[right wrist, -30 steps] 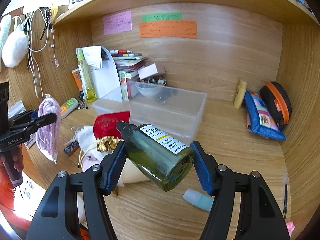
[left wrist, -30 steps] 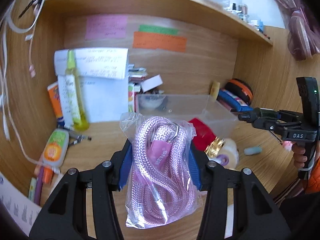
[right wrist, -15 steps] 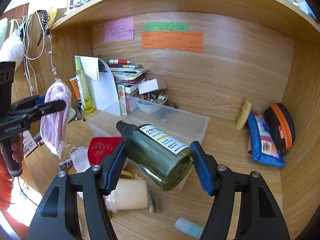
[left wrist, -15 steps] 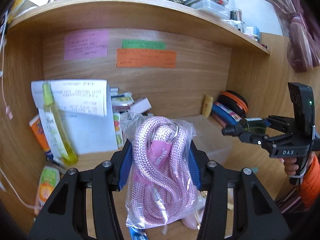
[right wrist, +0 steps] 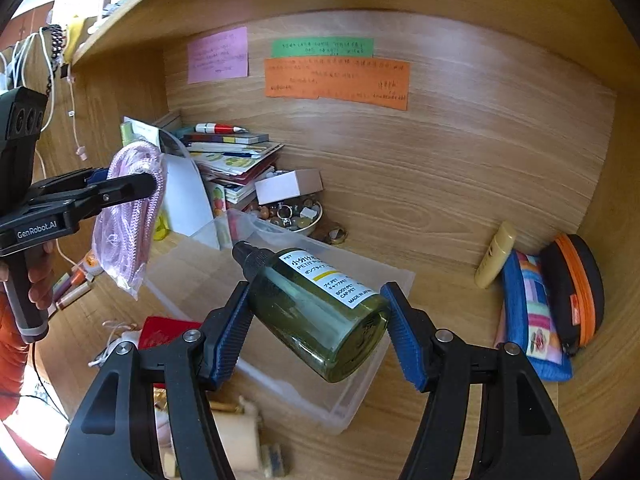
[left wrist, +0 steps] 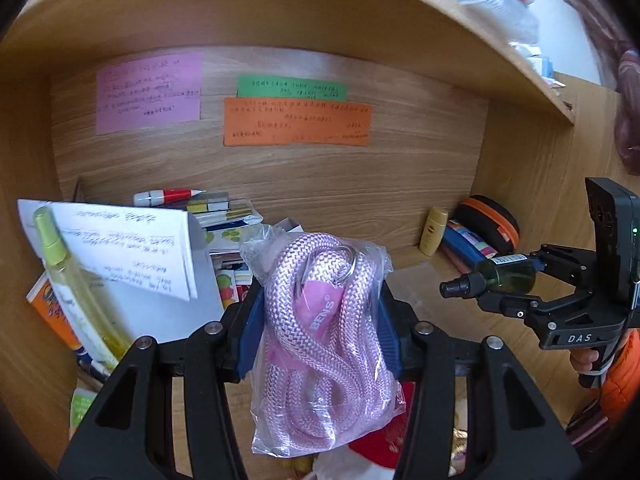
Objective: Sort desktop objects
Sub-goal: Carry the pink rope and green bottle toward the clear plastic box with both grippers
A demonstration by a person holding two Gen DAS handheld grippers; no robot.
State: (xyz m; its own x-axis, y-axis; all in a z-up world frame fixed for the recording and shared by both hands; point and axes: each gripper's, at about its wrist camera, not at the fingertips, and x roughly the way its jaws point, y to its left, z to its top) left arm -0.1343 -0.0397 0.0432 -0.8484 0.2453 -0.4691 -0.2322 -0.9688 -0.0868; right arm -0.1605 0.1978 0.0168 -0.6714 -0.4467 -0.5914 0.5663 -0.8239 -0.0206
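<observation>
Both wrist cameras looked slightly downward along their claws into the wooden alcove, sharing its orange paper note [left wrist: 298,122] [right wrist: 336,83].

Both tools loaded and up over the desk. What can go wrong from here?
1. The green bottle sits slanted in the right tool, gripped near its base, so it might pivot or slip.
2. The left tool pinches the bagged pink rope; slick plastic with a loose bottom may slide out or snag.
3. The clear bin below is shallow, so the bottle might roll out.
</observation>
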